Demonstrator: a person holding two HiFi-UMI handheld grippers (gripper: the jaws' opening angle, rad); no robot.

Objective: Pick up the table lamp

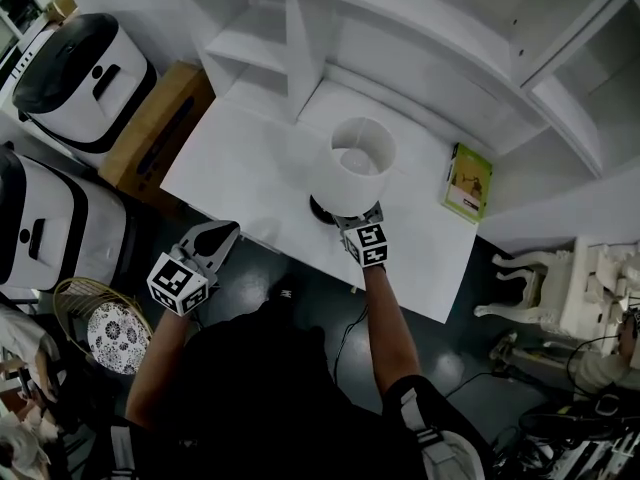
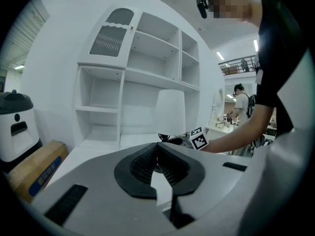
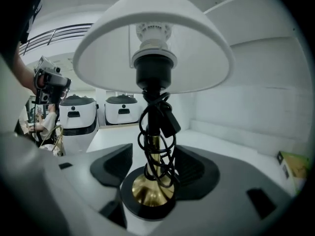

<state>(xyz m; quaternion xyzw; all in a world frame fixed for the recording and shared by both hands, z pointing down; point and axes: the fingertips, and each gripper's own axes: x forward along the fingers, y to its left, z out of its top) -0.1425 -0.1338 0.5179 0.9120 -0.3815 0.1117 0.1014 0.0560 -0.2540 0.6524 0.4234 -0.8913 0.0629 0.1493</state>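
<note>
The table lamp [image 1: 352, 173] stands on the white table [image 1: 240, 158]. It has a white shade and a black base, and in the right gripper view a black cord [image 3: 160, 132] is wound round its brass stem [image 3: 153, 154]. My right gripper [image 1: 350, 216] is at the foot of the lamp, open, with one jaw on each side of the stem [image 3: 155, 168] and a gap on both sides. The left gripper [image 1: 222, 233] hangs at the table's front edge, left of the lamp, shut on nothing [image 2: 157, 154]. From it I see the lamp [image 2: 171, 109] ahead.
A white shelf unit [image 1: 400, 28] rises behind the table. A green book [image 1: 467, 181] lies at the table's right end. Two white appliances [image 1: 80, 73] [image 1: 40, 228], a cardboard box [image 1: 155, 128] and a wicker basket [image 1: 95, 318] stand to the left, and an ornate white stool [image 1: 555, 273] to the right.
</note>
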